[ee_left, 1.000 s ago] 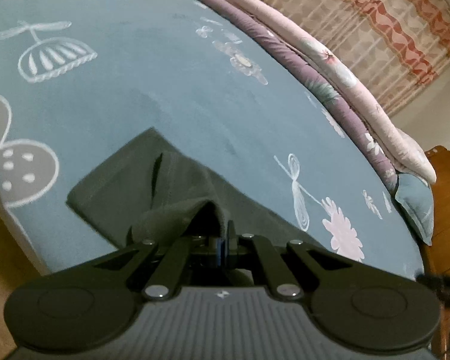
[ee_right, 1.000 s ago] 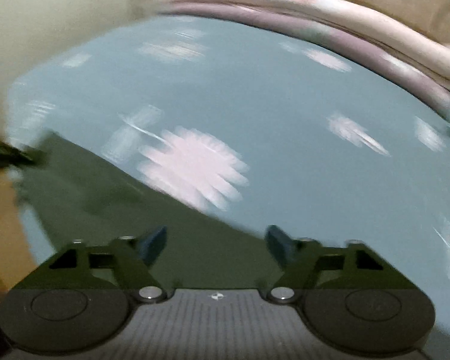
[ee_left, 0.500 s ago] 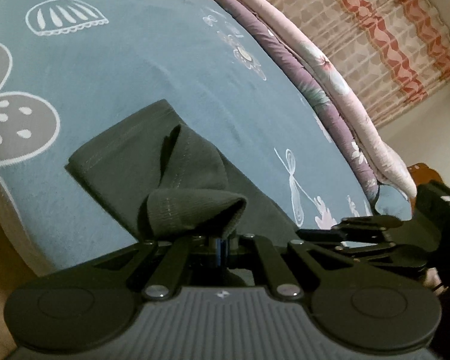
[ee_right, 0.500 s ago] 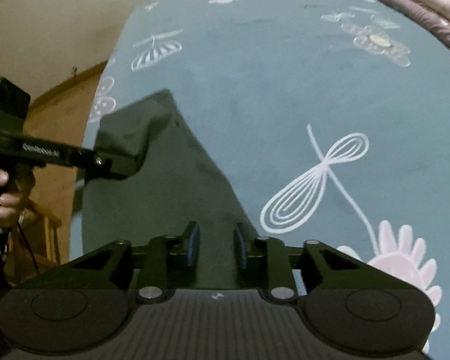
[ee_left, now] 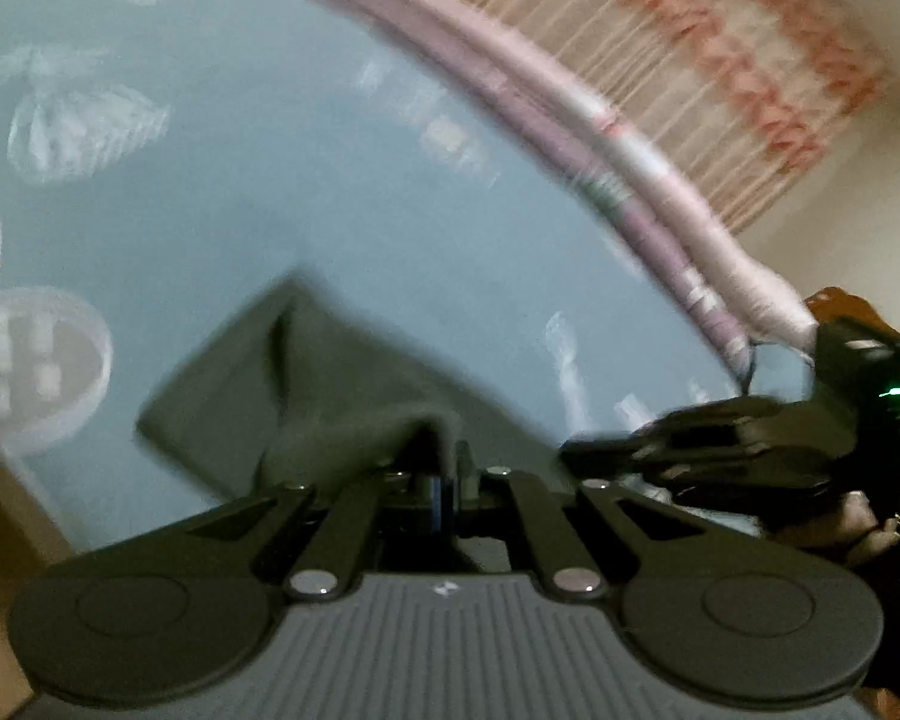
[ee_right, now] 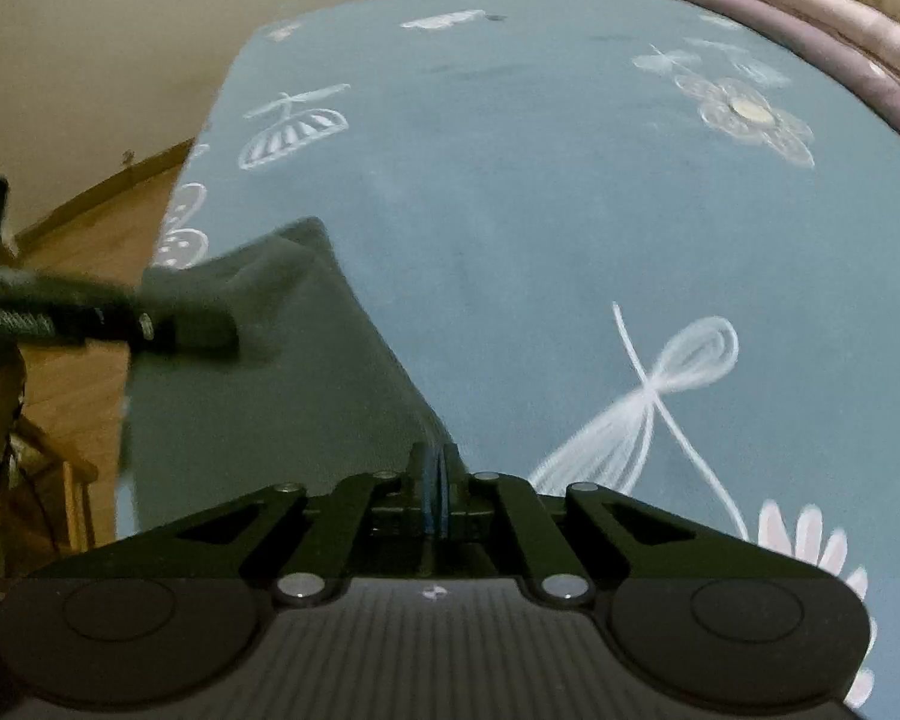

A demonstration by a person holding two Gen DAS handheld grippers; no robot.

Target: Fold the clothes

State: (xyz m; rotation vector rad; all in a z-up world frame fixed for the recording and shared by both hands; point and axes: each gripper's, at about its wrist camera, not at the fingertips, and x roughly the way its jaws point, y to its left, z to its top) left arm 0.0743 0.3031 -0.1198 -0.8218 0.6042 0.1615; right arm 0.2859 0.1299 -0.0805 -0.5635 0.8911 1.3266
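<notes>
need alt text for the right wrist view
The right claw is shut on the near edge of a dark green garment lying on a blue bedsheet with white flower drawings. At left, the left claw grips the garment's raised far corner.

Your 2 views are dim and flat, with a greenish-grey cast and no hard shadows or glare. Your left wrist view is smeared by motion blur: the curtain (ee_left: pixel 684 78), the quilt (ee_left: pixel 576 138) and the prints on the sheet (ee_left: pixel 282 180) all streak, and the cloth (ee_left: pixel 306 384) has soft edges. Only the left gripper (ee_left: pixel 447 480) body at the bottom stays sharp. A small green light glows on the right gripper (ee_left: pixel 690 450). Your right wrist view is much crisper; the sheet's (ee_right: pixel 540 180) prints read cleanly, while the left gripper (ee_right: pixel 186 330) at the left edge blurs. Fisheye bending curves the bed edges in both views, and the corners go black.
</notes>
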